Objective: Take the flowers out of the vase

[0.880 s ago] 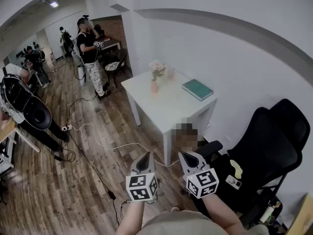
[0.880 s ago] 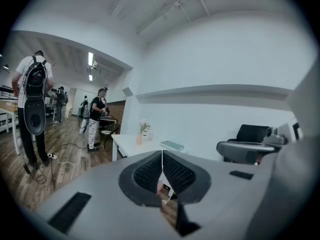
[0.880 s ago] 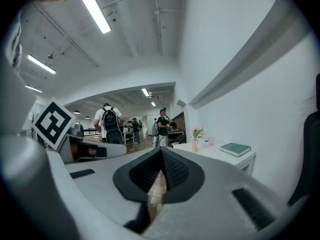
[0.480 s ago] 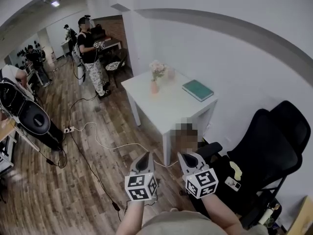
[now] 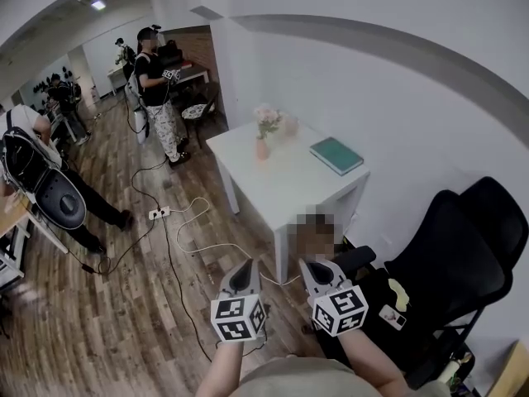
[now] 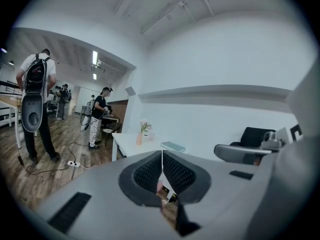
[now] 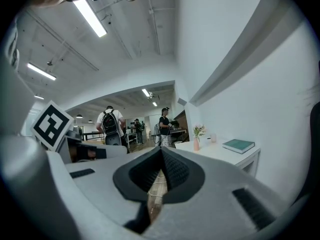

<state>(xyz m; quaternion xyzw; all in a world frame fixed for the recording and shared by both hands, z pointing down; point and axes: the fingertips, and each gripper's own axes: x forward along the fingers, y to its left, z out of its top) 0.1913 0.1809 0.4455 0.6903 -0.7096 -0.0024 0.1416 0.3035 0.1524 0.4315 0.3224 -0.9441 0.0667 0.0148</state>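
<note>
- The pale pink flowers (image 5: 266,118) stand upright in a slim pink vase (image 5: 261,148), with their stems inside it.
- The vase sits on a white square table (image 5: 289,190), near the table's far left corner as the head view shows it.
- A small pale cup (image 5: 289,125) stands just beside the vase, towards the wall.
- A teal hardcover book (image 5: 336,155) lies flat on the table's wall side, well apart from the vase.
- The left gripper (image 5: 245,265) is held low in front of the table's near corner, well apart from the flowers. Its jaws are pressed together with nothing between them.
- The right gripper (image 5: 311,265) is just beside the left one, pointing the same way towards the table. Its jaws are likewise pressed together and hold nothing.
- A black mesh office chair (image 5: 450,259) stands to the right of the right gripper, against the wall.
- A white cable (image 5: 207,247) trails over the wooden plank floor (image 5: 99,321) from a white power strip (image 5: 158,213) towards the table's near leg.
- A person in a black top (image 5: 155,73) stands beyond the table.
- A person with a dark backpack (image 5: 35,165) stands at the left edge.
</note>
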